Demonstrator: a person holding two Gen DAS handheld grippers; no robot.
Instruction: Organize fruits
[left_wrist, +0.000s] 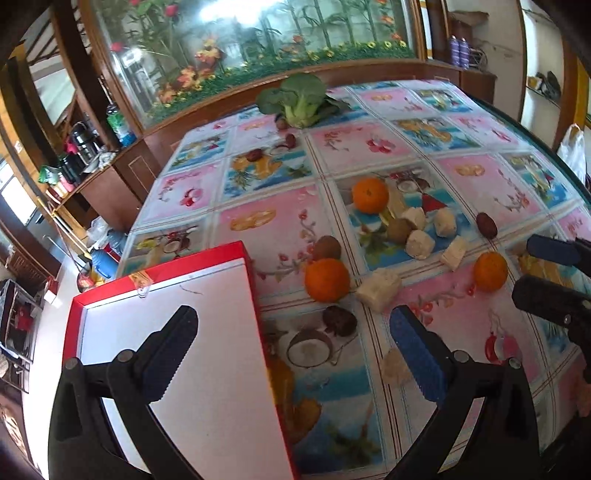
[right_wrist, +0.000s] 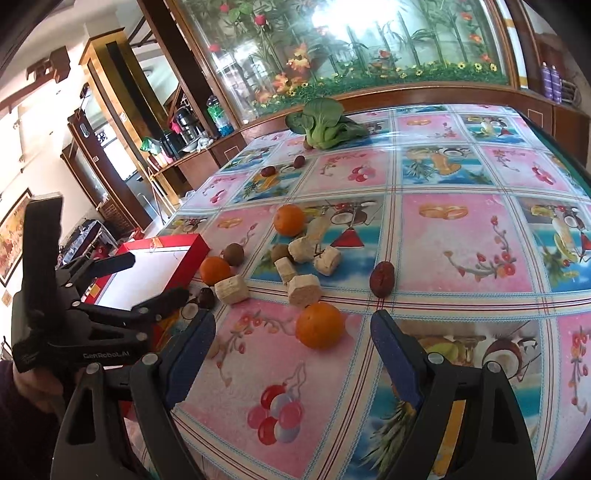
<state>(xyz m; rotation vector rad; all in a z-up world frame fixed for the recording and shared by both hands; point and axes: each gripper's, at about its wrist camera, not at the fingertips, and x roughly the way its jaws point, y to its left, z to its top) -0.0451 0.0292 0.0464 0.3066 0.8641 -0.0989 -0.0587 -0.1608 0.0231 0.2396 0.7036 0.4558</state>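
Three oranges lie on the flowered tablecloth: a near one (right_wrist: 319, 325), one by the box (right_wrist: 215, 270) and a far one (right_wrist: 289, 219). Two kiwis (right_wrist: 233, 254) (right_wrist: 280, 253) and a red date (right_wrist: 383, 278) lie among them. My right gripper (right_wrist: 293, 354) is open and empty, and the near orange sits just beyond its fingertips. My left gripper (left_wrist: 295, 354) is open and empty too. It straddles the right wall of the red box (left_wrist: 255, 295), one finger (left_wrist: 173, 354) over the white inside. The box orange (left_wrist: 327, 279) lies just ahead of it.
Several beige cut chunks (right_wrist: 303, 290) lie scattered between the fruits. A dark date (left_wrist: 340, 320) sits near the box wall. A leafy green vegetable (right_wrist: 325, 125) and more dates (right_wrist: 267, 171) lie at the far edge. The table's right edge (left_wrist: 546, 147) curves away.
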